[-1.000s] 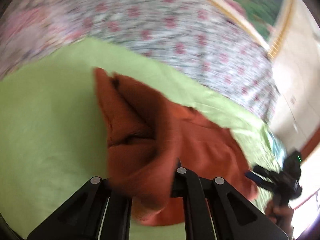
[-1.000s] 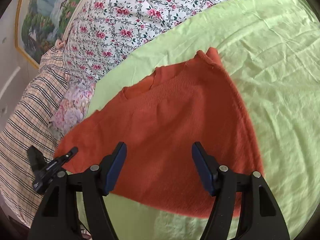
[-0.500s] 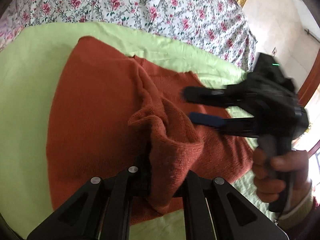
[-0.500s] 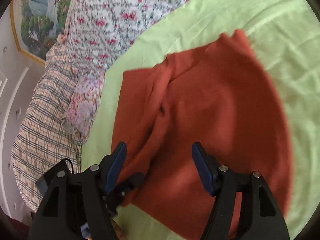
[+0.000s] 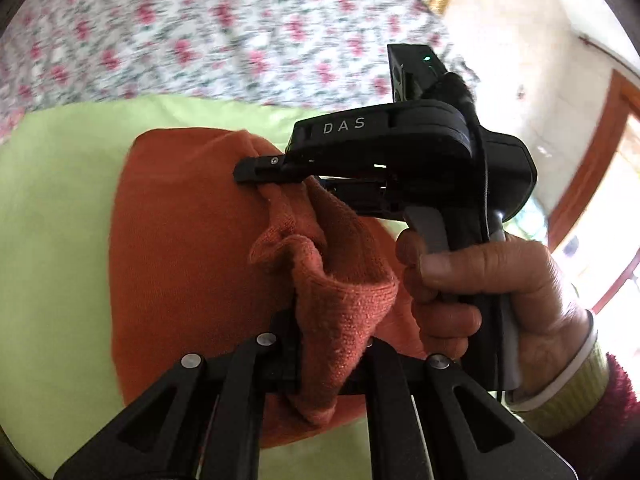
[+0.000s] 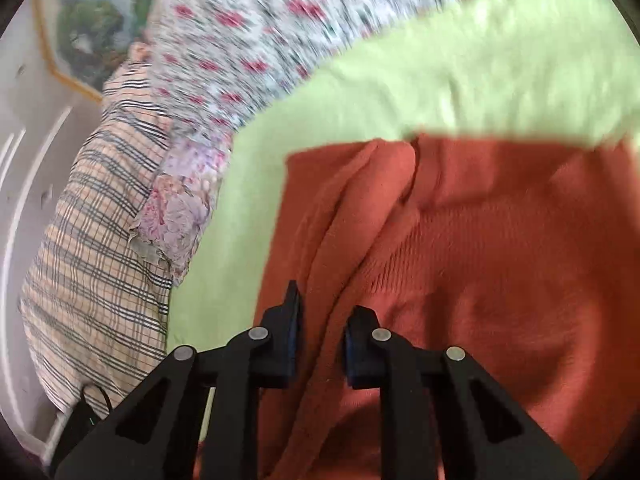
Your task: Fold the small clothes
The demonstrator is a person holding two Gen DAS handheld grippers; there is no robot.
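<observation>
Our left gripper [image 5: 332, 364] is clamped on a bunched fold of the orange knit garment [image 5: 188, 248], the cloth squeezed between its two black fingers [image 5: 384, 364] and spilling out below them. Our right gripper [image 6: 320, 344] has its two blue-padded fingers [image 6: 356, 344] drawn close on a ridge of the same garment [image 6: 500, 280]; from the left wrist view we see that right gripper [image 5: 260, 174] side-on, its tip pinching the cloth just ahead of the left one, with our right hand [image 5: 492, 292] wrapped around its handle.

We count one garment, two grippers and one hand in view. There is one green sheet [image 5: 52, 220], one floral bedcover [image 5: 200, 40], one plaid pillow [image 6: 92, 240] and one framed picture [image 6: 84, 36].

The garment is rust orange, a fine ribbed knit. Ahead of the left gripper it lies mostly flat on the green sheet [image 6: 460, 92], with one raised, crumpled ridge running from the left gripper forward to the right gripper's tip. In the right wrist view a long fold runs straight ahead from between the fingers, with a smoother panel to the right of it and a straight edge on the left. The floral bedcover [image 6: 260, 40] lies beyond the sheet, the pillow far to the left of the right gripper. Both views are partly motion-blurred.
</observation>
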